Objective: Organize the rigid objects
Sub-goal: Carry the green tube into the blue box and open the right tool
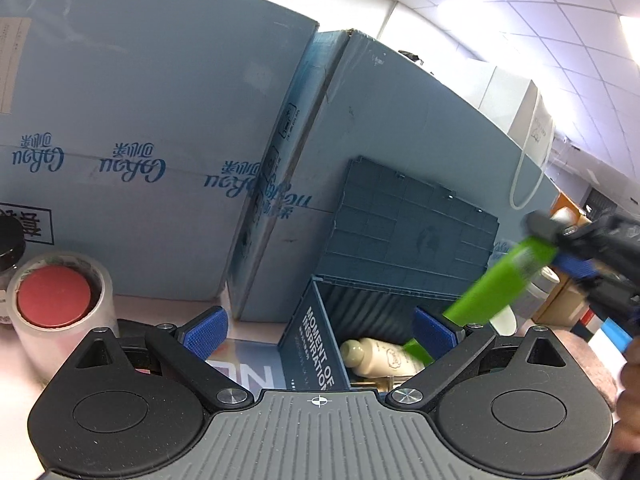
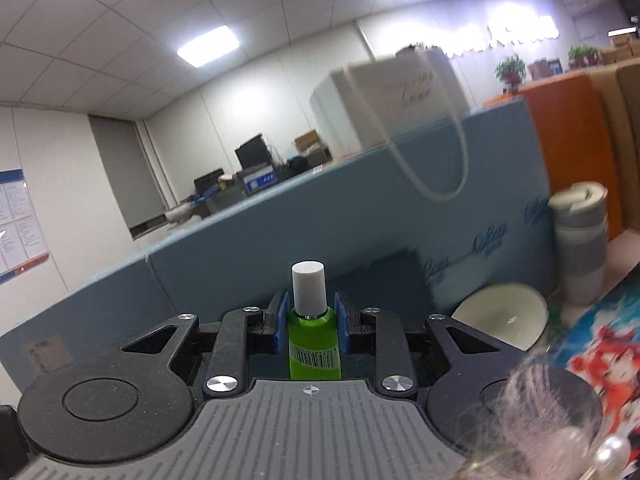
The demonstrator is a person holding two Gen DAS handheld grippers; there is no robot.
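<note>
Right gripper (image 2: 310, 322) fingers are clamping the green bottle (image 2: 314, 346) at its shoulder, below the white cap, carrying it above the open bin (image 1: 320, 316). Bottle judged light, stiff, slippery; shoulder grip suits. Left gripper (image 1: 320, 326) fingers are standing released, empty.

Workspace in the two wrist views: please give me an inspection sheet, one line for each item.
Surface: pale table, mostly covered.
Job's things: green bottle with white cap, held above the open dark blue crate; a cream bottle lies inside the crate.
Clutter: tape roll with a red core at the left; white bowl; grey-and-white tumbler.
Grippers: left gripper open, nothing between its pads; right gripper shut on the green bottle.
Cables: nothing seen.
Surroundings: large light blue cartons behind the crate; white paper bag on top; office ceiling lights.
</note>
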